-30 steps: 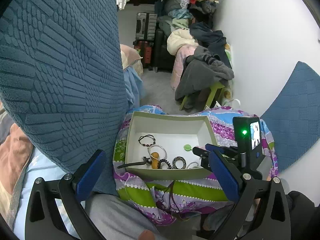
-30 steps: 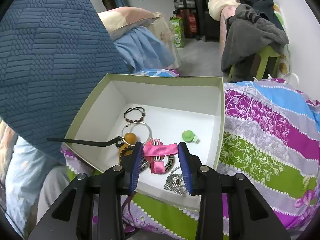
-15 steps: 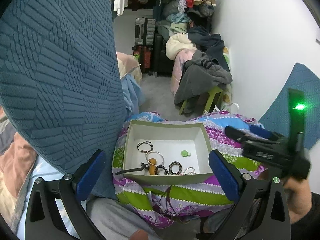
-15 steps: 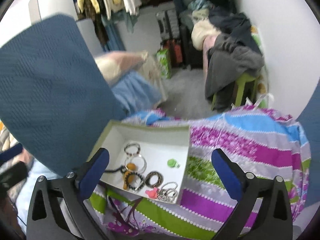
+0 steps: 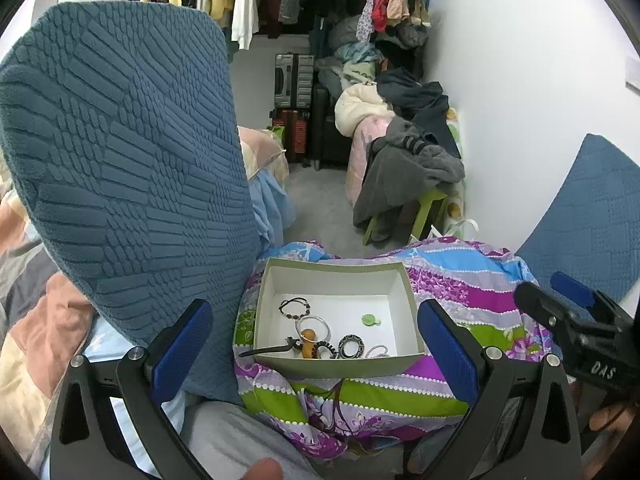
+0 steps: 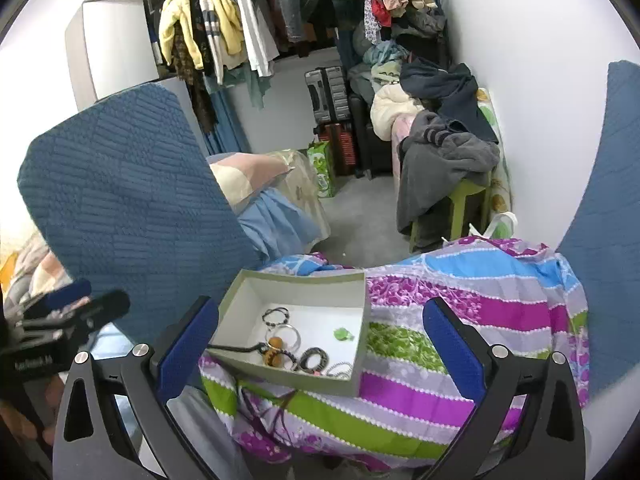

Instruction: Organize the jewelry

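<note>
Blue-padded, the right hand-held gripper (image 6: 320, 340) gapes fully wide and empty, having just opened; the jewelry box (image 6: 296, 380) sits below, between its 2 fingers, apart.

Left gripper (image 5: 316, 350): black frame with triangular cut-outs in both arms, blue pads on the inner faces of the fingers (image 5: 182, 344), a silver screw head at each joint. Right gripper (image 6: 320, 344): same build, black arms, blue pads, silver screws. Seen from the left wrist view, its black body carries white lettering, partly legible. The hand (image 5: 610, 420) beneath it shows no sleeve or glove.
</note>
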`<state>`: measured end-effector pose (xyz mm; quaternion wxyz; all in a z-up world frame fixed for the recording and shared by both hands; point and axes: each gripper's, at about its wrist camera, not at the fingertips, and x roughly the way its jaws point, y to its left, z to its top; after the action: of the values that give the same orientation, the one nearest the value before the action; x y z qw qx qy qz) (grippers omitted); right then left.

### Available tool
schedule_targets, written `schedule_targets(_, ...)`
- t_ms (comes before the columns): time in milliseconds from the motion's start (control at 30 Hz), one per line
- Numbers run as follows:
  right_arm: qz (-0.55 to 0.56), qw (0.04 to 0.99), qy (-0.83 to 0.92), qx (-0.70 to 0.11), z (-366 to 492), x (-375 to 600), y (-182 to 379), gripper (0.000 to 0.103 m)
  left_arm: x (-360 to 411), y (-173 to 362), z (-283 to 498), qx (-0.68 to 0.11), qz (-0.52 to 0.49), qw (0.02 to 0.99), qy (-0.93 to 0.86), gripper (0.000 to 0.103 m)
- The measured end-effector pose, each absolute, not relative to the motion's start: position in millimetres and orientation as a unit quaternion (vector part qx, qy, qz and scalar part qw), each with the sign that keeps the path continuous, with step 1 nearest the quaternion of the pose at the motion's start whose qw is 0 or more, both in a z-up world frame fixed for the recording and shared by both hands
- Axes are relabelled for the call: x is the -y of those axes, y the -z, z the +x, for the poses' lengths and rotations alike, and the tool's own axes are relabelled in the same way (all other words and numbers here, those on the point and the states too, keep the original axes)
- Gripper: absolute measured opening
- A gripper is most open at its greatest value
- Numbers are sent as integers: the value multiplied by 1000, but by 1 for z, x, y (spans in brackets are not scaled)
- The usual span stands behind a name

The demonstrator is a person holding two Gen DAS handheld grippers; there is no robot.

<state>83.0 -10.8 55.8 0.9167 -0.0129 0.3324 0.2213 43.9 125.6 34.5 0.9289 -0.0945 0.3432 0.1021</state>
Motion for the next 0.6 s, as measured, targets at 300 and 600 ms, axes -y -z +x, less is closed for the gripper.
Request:
schedule_targets(300,-24,916,-210,-342,60,17,-38,103,-117,-25,34,-357,-92,925,-98,102)
schedule_targets(600,-17,910,-207,-359,54,20,-23,103,-114,-8,27,-370,-99,919,-96,102)
